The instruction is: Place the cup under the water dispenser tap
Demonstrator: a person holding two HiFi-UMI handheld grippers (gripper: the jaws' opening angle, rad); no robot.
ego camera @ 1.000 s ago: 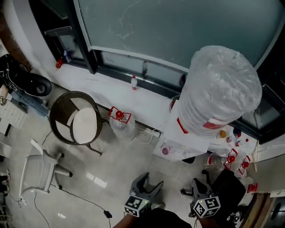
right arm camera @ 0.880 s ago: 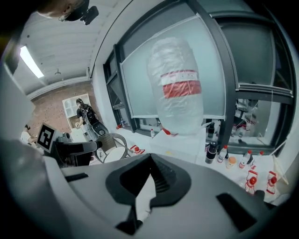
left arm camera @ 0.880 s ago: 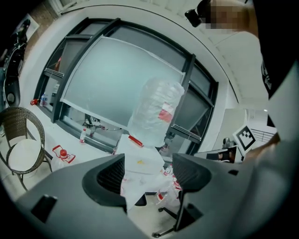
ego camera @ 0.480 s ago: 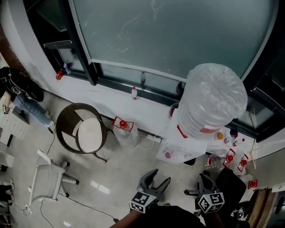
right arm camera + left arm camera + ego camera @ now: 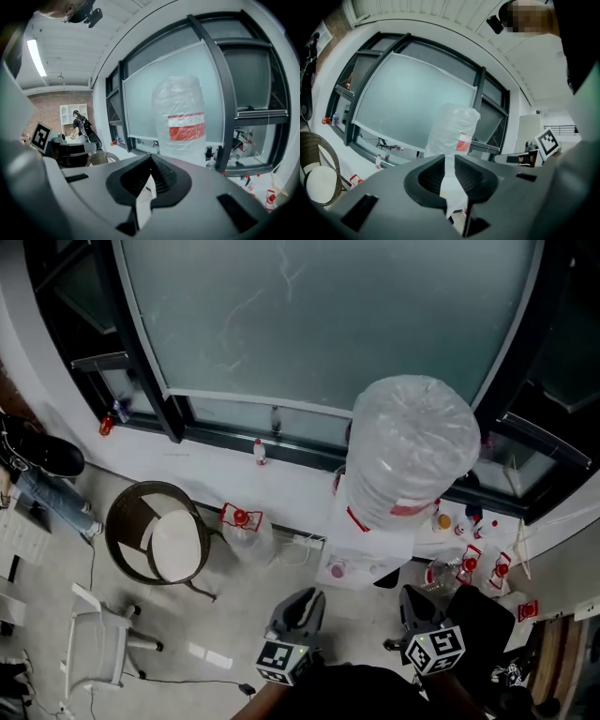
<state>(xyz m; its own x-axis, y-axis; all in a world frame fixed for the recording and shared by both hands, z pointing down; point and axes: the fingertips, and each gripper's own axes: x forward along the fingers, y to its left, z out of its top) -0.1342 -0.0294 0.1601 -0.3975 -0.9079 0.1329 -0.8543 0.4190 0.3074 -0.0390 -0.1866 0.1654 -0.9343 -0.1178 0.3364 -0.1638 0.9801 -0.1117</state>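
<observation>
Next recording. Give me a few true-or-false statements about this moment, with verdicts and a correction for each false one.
1. A large bottle sits on top of the dispenser. True.
2. The right hand-held gripper holds a cup. False: its jaws are together with nothing between them.
3. In the head view, a wicker chair stands left of the dispenser. True.
4. The wicker chair holds a red cushion. False: the cushion is white.
</observation>
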